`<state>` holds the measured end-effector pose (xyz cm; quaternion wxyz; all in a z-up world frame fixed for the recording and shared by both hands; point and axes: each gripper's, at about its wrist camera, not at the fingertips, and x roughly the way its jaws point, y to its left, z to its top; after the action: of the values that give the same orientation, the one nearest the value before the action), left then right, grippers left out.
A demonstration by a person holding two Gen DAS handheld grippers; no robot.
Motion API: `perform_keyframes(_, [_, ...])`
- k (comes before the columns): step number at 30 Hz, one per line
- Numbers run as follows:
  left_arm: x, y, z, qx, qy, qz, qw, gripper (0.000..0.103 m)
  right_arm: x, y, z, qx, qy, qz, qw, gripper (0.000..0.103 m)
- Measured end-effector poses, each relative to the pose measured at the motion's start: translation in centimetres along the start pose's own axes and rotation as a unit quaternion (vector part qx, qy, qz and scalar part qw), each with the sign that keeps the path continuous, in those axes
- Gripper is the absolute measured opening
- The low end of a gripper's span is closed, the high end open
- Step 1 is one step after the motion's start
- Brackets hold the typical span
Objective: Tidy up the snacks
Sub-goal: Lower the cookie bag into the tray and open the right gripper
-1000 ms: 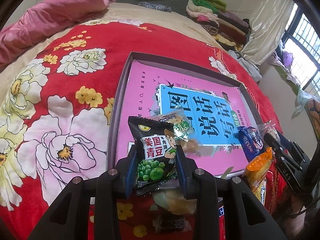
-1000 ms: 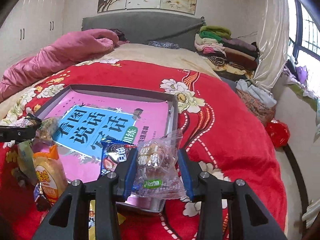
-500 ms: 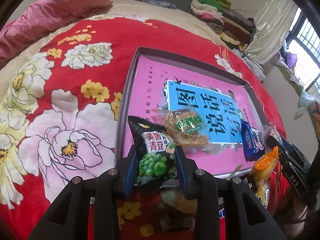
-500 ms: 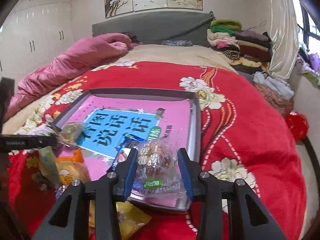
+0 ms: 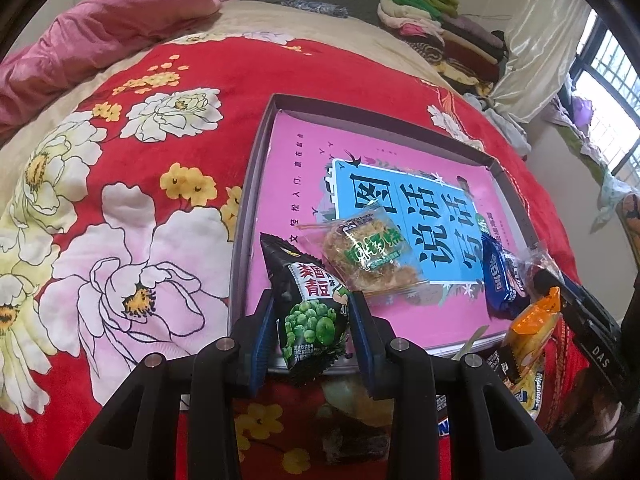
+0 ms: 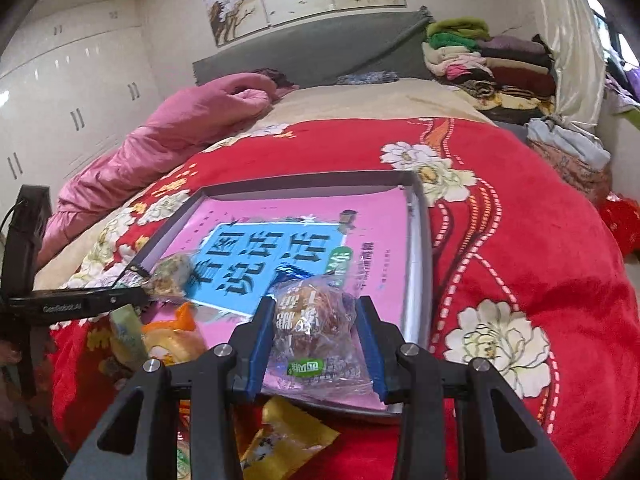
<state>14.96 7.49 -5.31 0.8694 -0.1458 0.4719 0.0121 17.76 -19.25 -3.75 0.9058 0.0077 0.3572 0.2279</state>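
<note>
My left gripper [image 5: 312, 312] is shut on a black green-pea snack packet [image 5: 310, 312], held over the near left corner of a grey tray [image 5: 248, 208] lined with a pink and blue book. A clear pastry packet [image 5: 366, 254] and a blue wafer packet [image 5: 500, 280] lie in the tray. My right gripper [image 6: 314, 330] is shut on a clear-wrapped brown cake [image 6: 312, 320] over the tray's near right edge [image 6: 418, 280]. The left gripper's dark fingers [image 6: 80, 302] show at the left of the right wrist view.
More snacks lie on the red flowered blanket [image 5: 120, 208] before the tray: an orange packet [image 5: 532, 328], a yellow wrapper [image 6: 288, 444]. A pink quilt [image 6: 160, 136] and folded clothes [image 6: 488, 60] sit at the bed's far end.
The right wrist view has tilted and swung, with the cake packet still gripped. The clear pastry packet that hung beside the pea packet now lies flat in the tray.
</note>
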Motion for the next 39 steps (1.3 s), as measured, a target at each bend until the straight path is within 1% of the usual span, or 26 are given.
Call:
perform_keyframes(4, [0.01, -0.06, -0.01, 0.001, 0.0, -0.001, 1.0, 0.037, 0.14, -0.5, 0.03, 0.004, 0.001, -0.019, 1.0, 0.042])
perform_keyframes(8, [0.02, -0.15, -0.02, 0.003, 0.0, -0.002, 1.0, 0.037, 0.03, -0.36, 0.09, -0.007, -0.004, -0.055, 0.998, 0.042])
perform_keyframes(11, [0.02, -0.21, -0.03, 0.004, 0.0, -0.003, 1.0, 0.037, 0.19, -0.5, -0.01, -0.009, -0.001, -0.064, 0.998, 0.042])
perform_keyframes(15, [0.03, -0.24, -0.03, 0.006, 0.001, -0.004, 1.0, 0.038, 0.37, -0.6, -0.12, -0.009, 0.003, -0.06, 0.998, 0.043])
perform_keyframes(24, [-0.01, -0.24, -0.03, 0.006, 0.0, -0.006, 1.0, 0.038, 0.54, -0.24, -0.27, -0.009, 0.011, -0.031, 0.999, 0.043])
perform_keyframes(28, [-0.01, -0.23, -0.02, 0.005, 0.0, -0.006, 1.0, 0.038, 0.9, -0.4, -0.31, -0.003, 0.021, -0.031, 0.999, 0.043])
perform_keyframes(34, [-0.05, -0.21, 0.02, 0.004, 0.0, -0.008, 1.0, 0.041, 0.79, -0.52, -0.32, -0.001, 0.02, -0.037, 0.999, 0.044])
perform_keyframes(39, [-0.24, -0.09, 0.08, 0.002, -0.002, -0.01, 0.9999, 0.043, 0.48, -0.57, -0.29, 0.0, 0.017, -0.036, 0.999, 0.047])
